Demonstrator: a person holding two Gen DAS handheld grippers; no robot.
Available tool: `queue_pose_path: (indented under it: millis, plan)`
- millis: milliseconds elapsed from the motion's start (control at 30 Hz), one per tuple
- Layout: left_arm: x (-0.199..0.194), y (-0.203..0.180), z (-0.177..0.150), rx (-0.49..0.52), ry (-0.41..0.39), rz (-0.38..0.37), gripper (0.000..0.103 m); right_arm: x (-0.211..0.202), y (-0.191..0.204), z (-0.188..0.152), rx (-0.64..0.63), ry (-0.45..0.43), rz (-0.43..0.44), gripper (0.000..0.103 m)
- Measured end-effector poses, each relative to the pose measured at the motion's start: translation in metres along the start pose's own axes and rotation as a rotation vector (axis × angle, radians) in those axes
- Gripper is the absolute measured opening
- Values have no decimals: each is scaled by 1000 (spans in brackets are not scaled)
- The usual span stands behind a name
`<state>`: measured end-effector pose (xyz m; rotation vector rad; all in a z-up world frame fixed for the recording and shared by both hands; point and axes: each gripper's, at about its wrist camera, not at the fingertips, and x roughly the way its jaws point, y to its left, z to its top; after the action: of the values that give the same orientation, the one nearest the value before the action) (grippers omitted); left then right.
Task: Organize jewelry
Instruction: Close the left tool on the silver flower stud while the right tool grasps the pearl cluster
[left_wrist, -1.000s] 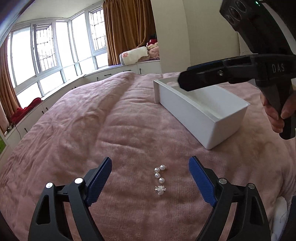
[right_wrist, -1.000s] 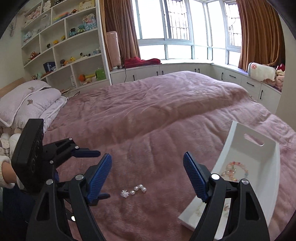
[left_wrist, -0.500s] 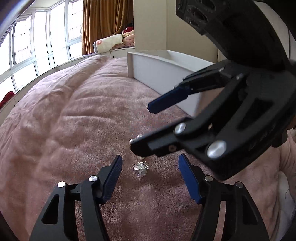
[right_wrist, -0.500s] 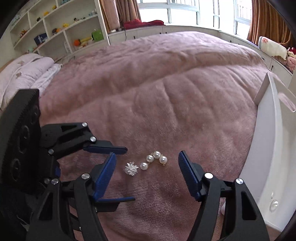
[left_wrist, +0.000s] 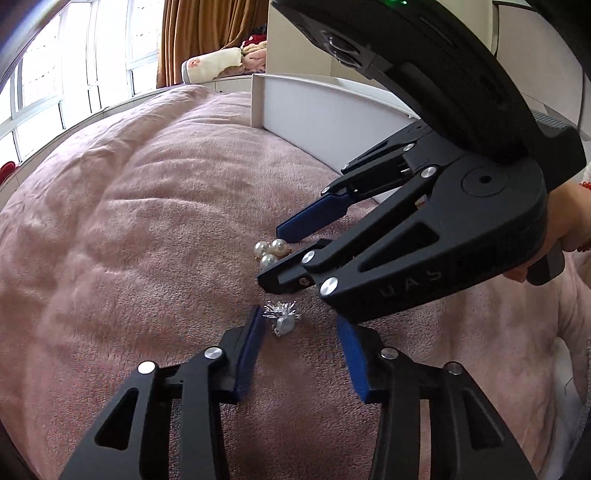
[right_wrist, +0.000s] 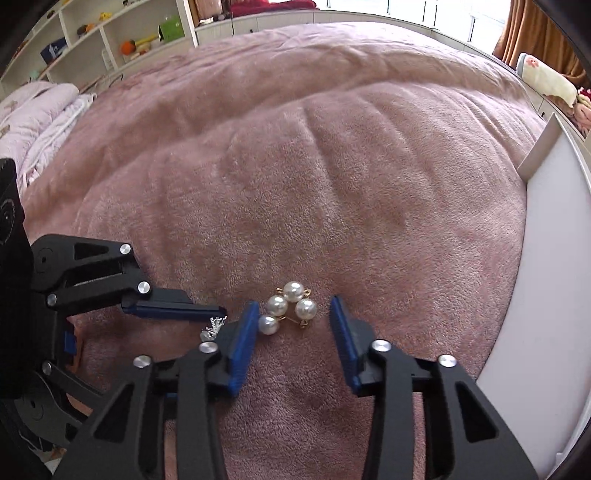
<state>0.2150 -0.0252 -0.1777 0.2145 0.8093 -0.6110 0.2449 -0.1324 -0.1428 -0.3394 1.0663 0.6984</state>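
Note:
A pearl piece with gold links (right_wrist: 290, 308) lies on the pink blanket, between the open fingers of my right gripper (right_wrist: 293, 312). It also shows in the left wrist view (left_wrist: 269, 252). A small silver starburst piece (left_wrist: 281, 318) lies just beside it, between the open fingers of my left gripper (left_wrist: 299, 323); in the right wrist view it (right_wrist: 213, 328) is partly hidden. Both grippers are low over the blanket and close together. The white tray (left_wrist: 314, 110) stands to the right.
The tray's white wall (right_wrist: 546, 258) runs along the right edge of the right wrist view. Pillows (right_wrist: 33, 122) and shelves (right_wrist: 110, 37) lie at the far left. A person's hand (left_wrist: 561, 236) holds the right gripper.
Both grippers have dropped down and moved forward to the jewelry, and their fingers have narrowed. The right gripper now straddles the pearls, the left the silver piece.

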Motion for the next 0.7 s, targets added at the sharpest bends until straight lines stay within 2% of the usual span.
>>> queue_pose_path:
  millis: [233,700]
  plan:
    - [4,8,1,-44,8,1,25,-3,0,4,5,-9,6,21]
    - [-12,13,1,-81,-15,23,24,-20,-1,7,42,-59,42,11]
